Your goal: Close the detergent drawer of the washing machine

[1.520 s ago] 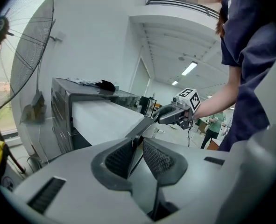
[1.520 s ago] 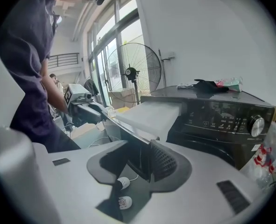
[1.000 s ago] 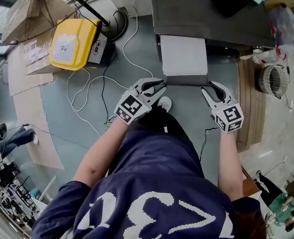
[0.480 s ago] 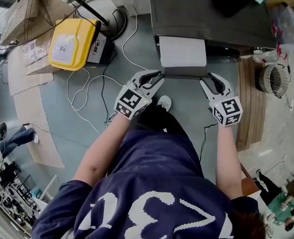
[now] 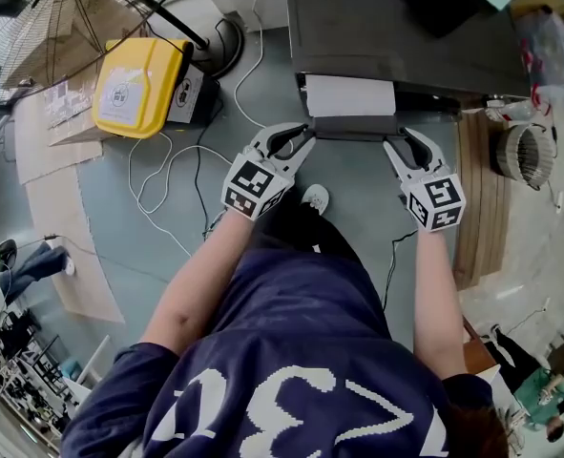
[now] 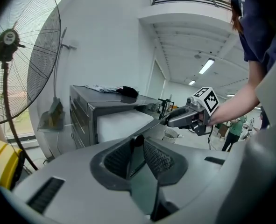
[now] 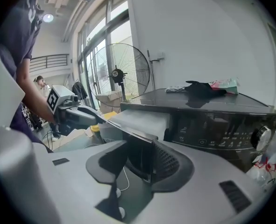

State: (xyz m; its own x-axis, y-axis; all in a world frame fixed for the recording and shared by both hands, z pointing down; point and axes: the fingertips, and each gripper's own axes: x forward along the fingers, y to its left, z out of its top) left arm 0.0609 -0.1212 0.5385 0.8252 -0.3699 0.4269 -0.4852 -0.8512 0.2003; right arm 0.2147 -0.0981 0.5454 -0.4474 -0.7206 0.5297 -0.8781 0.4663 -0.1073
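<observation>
The dark grey washing machine [image 5: 406, 27] stands ahead of me with its detergent drawer [image 5: 348, 95] partly out, showing a short white top and a dark front panel [image 5: 353, 129]. My left gripper [image 5: 299, 139] is at the panel's left end. In the left gripper view that end [image 6: 137, 155] stands between its jaws, which have just been opening. My right gripper [image 5: 401, 146] is at the right end, jaws wide, with the panel's corner [image 7: 140, 157] between them. Whether any pad presses on the panel is not clear.
A yellow box [image 5: 140, 84], a fan's round base [image 5: 226, 46] and white cables [image 5: 167, 160] lie on the floor to the left. A wooden platform with a wire basket [image 5: 522, 151] is at the right. Dark cloth [image 7: 201, 88] lies on the machine's top.
The drawer has slid further into the machine, so less of its white top shows. Both grippers have moved toward the machine with its front panel.
</observation>
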